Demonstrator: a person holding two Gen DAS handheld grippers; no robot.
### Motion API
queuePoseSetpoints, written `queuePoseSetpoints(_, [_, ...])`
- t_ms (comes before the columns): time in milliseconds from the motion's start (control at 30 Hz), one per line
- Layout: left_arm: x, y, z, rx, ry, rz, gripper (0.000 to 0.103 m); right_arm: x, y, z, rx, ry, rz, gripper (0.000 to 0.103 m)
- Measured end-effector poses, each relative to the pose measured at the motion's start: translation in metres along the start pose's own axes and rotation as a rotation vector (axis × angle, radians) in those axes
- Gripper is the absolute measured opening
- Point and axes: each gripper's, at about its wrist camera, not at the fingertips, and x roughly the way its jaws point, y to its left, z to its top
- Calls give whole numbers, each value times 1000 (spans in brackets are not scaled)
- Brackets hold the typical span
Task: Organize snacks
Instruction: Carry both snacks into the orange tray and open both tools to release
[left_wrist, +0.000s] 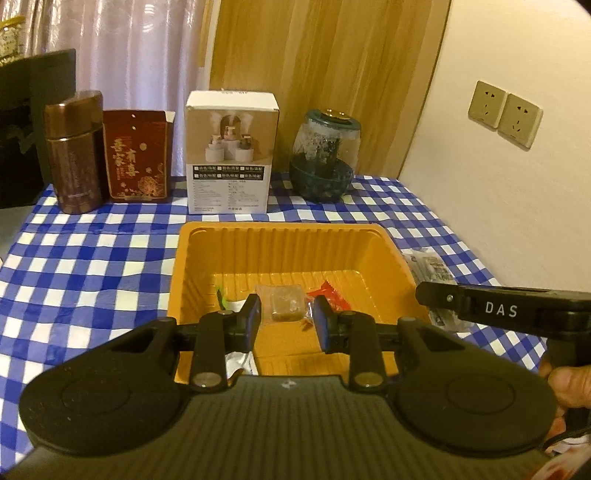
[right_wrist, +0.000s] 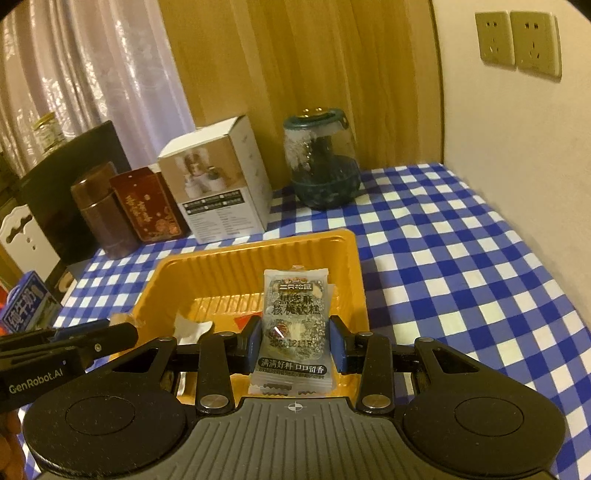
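An orange plastic tray (left_wrist: 207, 266) sits on the blue-checked tablecloth. My left gripper (left_wrist: 286, 314) hangs over its near part, shut on a small brown snack in clear wrap (left_wrist: 282, 301). On the tray floor lie a red-wrapped sweet (left_wrist: 330, 295) and a white and green wrapper (left_wrist: 226, 301). My right gripper (right_wrist: 295, 332) is shut on a grey sesame-walnut cake packet (right_wrist: 293, 314), held upright above the tray's (right_wrist: 184, 273) right near side. Each gripper shows in the other view: the right gripper (left_wrist: 424, 291) at the tray's right rim, the left gripper (right_wrist: 125, 328) at its left.
Along the table's back stand a brown tin (left_wrist: 74, 155), a red box (left_wrist: 138, 155), a white carton (left_wrist: 231, 155) and a glass jar (left_wrist: 325, 155). A wall with sockets (left_wrist: 504, 114) bounds the right. A blue milk carton (right_wrist: 26, 302) stands off the table's left.
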Motion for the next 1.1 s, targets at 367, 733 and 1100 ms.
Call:
queuePoseSetpoints(367, [36,2,5,-42,45,-29,37,16,-10,3,27,14,-1,39])
queuePoseSetpoints(733, [24,13,1,-53,34,2,37,16,-13,4,42,18,6,39])
queuePoseSetpoints(1100, [12,17,-4,-59,25,0,42,19,-3,11,30,-16,48,60])
